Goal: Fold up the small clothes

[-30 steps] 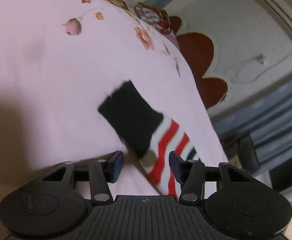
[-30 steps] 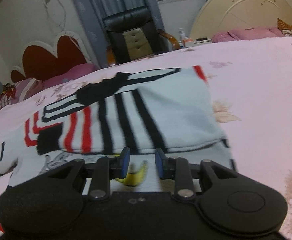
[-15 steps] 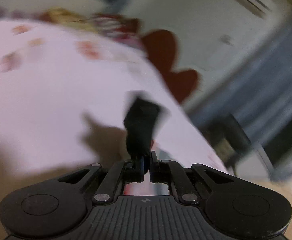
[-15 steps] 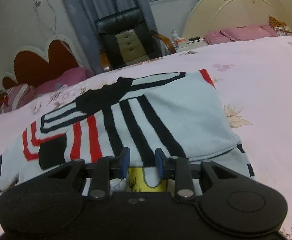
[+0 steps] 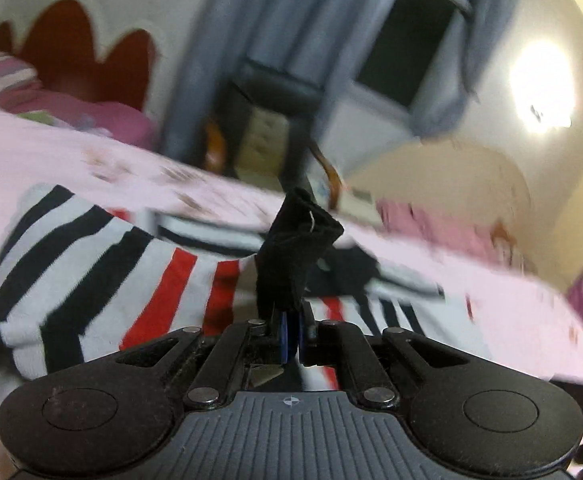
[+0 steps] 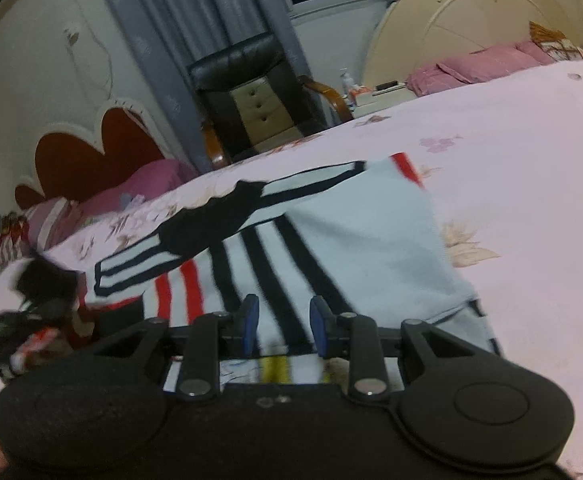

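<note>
We are looking along two hand-held tongs over a bed. Nearest us in the left view, the left tongs (image 5: 290, 334) are pinched together on the black cuff (image 5: 297, 258) of a sleeve, and the cuff is standing up from between the blue pads. Just beyond it, the striped sweater (image 5: 103, 276) is lying spread on the pink bedsheet (image 5: 511, 312), showing white, black and red bands; this view is blurred. In the right view, the right tongs (image 6: 284, 326) are hovering narrowly apart over the near edge of the same sweater (image 6: 355, 240), with cloth showing in the gap, but we cannot tell whether the pads are pressing on it. A yellow print is showing on the sweater just under these tongs. At the lower left of the right view, the left tongs are appearing as a dark blur with the cuff. Further off, past the folded pale body of the sweater, the flowered sheet is stretching to a black armchair (image 6: 251, 92), grey curtains (image 6: 171, 20), a red heart-shaped headboard (image 6: 91, 160) and a cream headboard (image 6: 471, 20) with pink pillows (image 6: 487, 62).
</note>
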Tool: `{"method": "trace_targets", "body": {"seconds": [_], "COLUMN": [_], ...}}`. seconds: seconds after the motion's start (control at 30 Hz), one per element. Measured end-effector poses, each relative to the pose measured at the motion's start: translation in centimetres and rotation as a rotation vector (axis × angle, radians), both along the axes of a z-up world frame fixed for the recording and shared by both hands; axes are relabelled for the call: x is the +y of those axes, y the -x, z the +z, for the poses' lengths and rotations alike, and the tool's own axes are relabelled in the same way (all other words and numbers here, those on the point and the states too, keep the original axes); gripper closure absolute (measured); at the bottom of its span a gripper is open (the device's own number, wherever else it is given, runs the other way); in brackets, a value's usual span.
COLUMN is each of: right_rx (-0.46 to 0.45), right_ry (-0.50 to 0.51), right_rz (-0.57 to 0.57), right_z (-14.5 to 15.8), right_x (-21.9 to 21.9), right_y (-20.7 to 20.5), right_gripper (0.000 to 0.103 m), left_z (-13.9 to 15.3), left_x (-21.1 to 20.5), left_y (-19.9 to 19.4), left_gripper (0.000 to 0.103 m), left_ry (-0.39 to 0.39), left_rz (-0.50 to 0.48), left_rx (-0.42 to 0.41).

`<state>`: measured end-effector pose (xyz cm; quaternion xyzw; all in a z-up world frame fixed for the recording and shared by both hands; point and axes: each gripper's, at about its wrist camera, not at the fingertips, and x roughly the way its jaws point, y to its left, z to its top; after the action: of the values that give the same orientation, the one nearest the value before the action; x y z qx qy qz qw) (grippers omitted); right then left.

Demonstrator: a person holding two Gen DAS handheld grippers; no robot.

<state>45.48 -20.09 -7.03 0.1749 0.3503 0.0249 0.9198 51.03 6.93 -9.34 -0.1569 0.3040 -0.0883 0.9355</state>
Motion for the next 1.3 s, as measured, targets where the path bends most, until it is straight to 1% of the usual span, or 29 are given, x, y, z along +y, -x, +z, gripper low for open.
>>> {"method": "trace_targets", "body": {"seconds": [0.07, 0.1, 0.13, 0.17, 0.2, 0.27, 0.37, 0.4, 0.47, 0.53, 0.6, 0.7, 0.73, 0.83, 0.9, 0.97, 1.03, 1.07, 1.1, 1.17, 1.2, 1.3], "right_rx": [0.003, 0.005, 0.005, 0.005, 0.006, 0.002, 0.004, 0.007, 0.011, 0.013, 0.022, 0.04, 0.049, 0.068, 0.087, 0.096, 0.112, 0.121, 0.126, 0.129, 0.117, 0.023], "right_ry": [-0.016, -0.026, -0.036, -0.049, -0.064, -0.099, -0.139, -0.154, -0.186, -0.212, -0.229, -0.289, -0.31, -0.342, -0.349, -0.334, -0.293, -0.266, -0.239, -0.196, -0.18, -0.113], "right_rz": [-0.007, -0.01, -0.013, -0.015, -0.016, -0.012, 0.007, 0.017, 0.045, 0.073, 0.103, 0.139, 0.145, 0.15, 0.151, 0.153, 0.148, 0.145, 0.149, 0.165, 0.172, 0.165], "right_z": [0.0, 0.0, -0.1, -0.2, -0.3, -0.5, -0.9, -1.1, -1.5, -1.9, -2.2, -3.0, -3.3, -4.1, -4.5, -4.7, -4.8, -4.7, -4.7, -4.4, -4.2, -2.1], "right_x": [-1.1, -1.7, -2.2, -2.7, -3.0, -3.6, -3.5, -3.3, -2.6, -1.7, -0.6, 1.1, 1.5, 2.8, 3.8, 4.7, 5.5, 5.9, 6.3, 6.9, 6.9, 6.7], "right_y": [0.1, 0.1, 0.2, 0.2, 0.2, 0.2, -0.3, -0.5, -1.1, -1.7, -2.4, -3.6, -4.0, -5.3, -6.3, -7.0, -7.6, -7.9, -8.1, -8.3, -8.2, -7.0], "right_gripper": [0.073, 0.072, 0.07, 0.066, 0.062, 0.059, 0.058, 0.058, 0.059, 0.059, 0.06, 0.06, 0.06, 0.06, 0.061, 0.061, 0.063, 0.07, 0.083, 0.094, 0.095, 0.096], "left_z": [-1.0, -1.7, -2.6, -2.9, -3.0, -2.7, -1.4, -1.1, -0.6, -0.2, -0.2, -0.7, -1.1, -2.4, -3.0, -3.5, -4.3, -4.5, -4.6, -4.7, -4.6, -4.6], "left_x": [-2.8, -4.4, -5.9, -7.0, -8.0, -8.7, -8.5, -7.9, -5.9, -2.6, 0.6, 4.6, 5.7, 8.5, 9.5, 9.7, 9.6, 9.6, 9.6, 9.7, 9.8, 10.2], "left_y": [-1.7, -2.3, -1.7, -1.2, -0.7, 0.0, 1.1, 2.5, 3.9, 5.4, 7.2, 9.6, 10.1, 9.8, 9.5, 8.7, 7.8, 7.3, 7.1, 6.8, 6.7, 6.8], "left_gripper": [0.098, 0.098, 0.098, 0.095, 0.074, 0.049, 0.049, 0.049, 0.049, 0.049, 0.049, 0.049, 0.049, 0.049, 0.049, 0.049, 0.049, 0.049, 0.049, 0.049, 0.049, 0.049], "left_ry": [-0.035, -0.071, -0.11, -0.146, -0.175, -0.16, -0.201, -0.201, -0.192, -0.193, -0.223, -0.302, -0.318, -0.312, -0.311, -0.305, -0.314, -0.319, -0.32, -0.321, -0.318, -0.317], "left_rz": [-0.049, -0.081, -0.1, -0.099, -0.109, -0.159, -0.153, -0.135, -0.084, -0.016, 0.053, 0.141, 0.161, 0.206, 0.209, 0.201, 0.192, 0.187, 0.184, 0.179, 0.181, 0.192], "left_rx": [0.046, 0.07, 0.087, 0.084, 0.06, 0.028, -0.002, -0.015, -0.035, -0.047, -0.046, -0.033, -0.02, 0.043, 0.049, 0.054, 0.052, 0.064, 0.06, 0.053, 0.05, 0.042]}}
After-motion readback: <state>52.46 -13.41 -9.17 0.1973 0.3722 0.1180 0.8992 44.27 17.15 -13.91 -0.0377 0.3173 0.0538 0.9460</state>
